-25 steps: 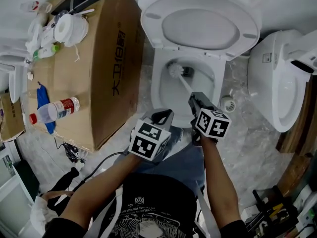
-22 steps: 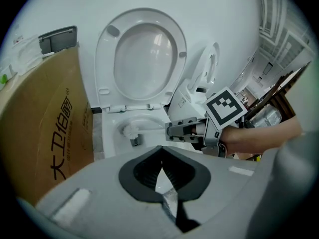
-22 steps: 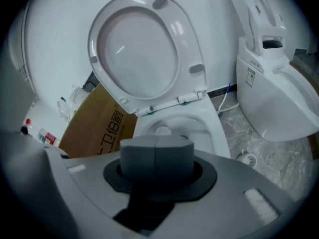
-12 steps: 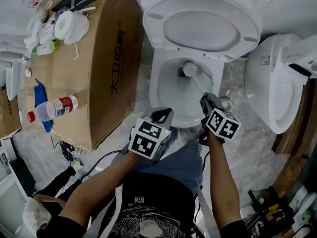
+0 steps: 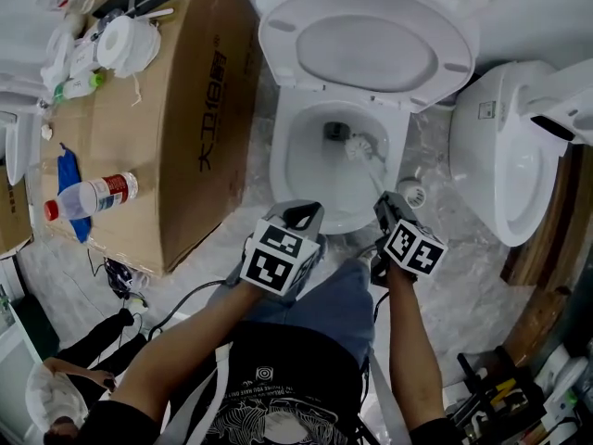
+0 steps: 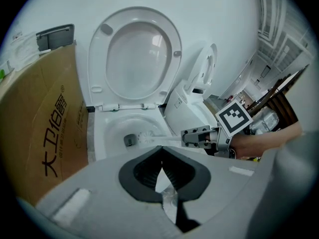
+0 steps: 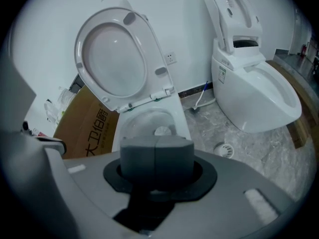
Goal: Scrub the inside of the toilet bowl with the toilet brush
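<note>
The white toilet bowl (image 5: 281,160) stands open with its seat and lid (image 5: 371,40) raised. Inside, the toilet brush's white bristle head (image 5: 359,145) rests against the right inner wall beside the dark drain hole (image 5: 334,131). Its pale handle runs back to my right gripper (image 5: 383,201), which is shut on it at the bowl's front right rim. In the right gripper view the pads (image 7: 156,156) are pressed together and the brush head (image 7: 162,131) shows just beyond them. My left gripper (image 5: 303,217) hovers at the bowl's front rim, shut (image 6: 161,164) and holding nothing.
A large cardboard box (image 5: 181,109) stands close to the bowl's left side, with a red-capped bottle (image 5: 88,197) and white items (image 5: 125,44) on it. A second white toilet (image 5: 505,156) is at the right. A floor drain (image 5: 410,194) lies between the two toilets.
The brush head has swept from the bowl's back left across to its right wall. My right gripper has moved right and nearer me. The left gripper has stayed where it was.
</note>
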A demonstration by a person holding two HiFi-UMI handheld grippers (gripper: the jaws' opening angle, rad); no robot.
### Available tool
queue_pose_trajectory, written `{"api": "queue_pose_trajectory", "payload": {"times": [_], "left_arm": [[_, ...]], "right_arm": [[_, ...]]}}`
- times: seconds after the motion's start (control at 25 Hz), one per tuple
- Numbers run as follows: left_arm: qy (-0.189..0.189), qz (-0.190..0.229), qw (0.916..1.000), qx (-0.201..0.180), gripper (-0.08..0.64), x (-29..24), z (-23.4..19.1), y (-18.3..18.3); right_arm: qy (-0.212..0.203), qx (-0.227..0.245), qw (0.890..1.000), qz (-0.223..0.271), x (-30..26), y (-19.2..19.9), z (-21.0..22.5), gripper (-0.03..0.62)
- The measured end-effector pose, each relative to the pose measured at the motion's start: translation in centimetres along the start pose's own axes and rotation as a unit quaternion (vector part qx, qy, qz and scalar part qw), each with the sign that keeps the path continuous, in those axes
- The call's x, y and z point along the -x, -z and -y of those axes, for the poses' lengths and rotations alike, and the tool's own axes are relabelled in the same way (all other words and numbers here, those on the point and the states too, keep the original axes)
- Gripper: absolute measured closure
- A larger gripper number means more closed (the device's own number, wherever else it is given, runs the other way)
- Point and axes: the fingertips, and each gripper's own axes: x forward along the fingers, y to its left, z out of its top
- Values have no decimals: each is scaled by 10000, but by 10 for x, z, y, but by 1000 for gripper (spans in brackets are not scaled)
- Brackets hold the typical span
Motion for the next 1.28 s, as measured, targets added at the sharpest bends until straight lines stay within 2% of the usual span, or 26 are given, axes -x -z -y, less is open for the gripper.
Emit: {"api": "queue_pose_trajectory", "payload": {"times": [0.36,0.8,1.04,1.28], "left_arm": [[80,32,9999,108,563,-9,20,5],[63,40,9999,150,563,-13,26,6],[-58,51,9998,190,563,-7,17,9],[-222,27,9993,297,563,3,5,19]], "right_arm": [[28,-31,9995,-306,22,40,13,442],[-461,348,9948,-842,31,94,-14,442],[-825,629,9907,-882,14,94,-48,442],[-1050,886,9875,-766,-6,70,-71,442]]}}
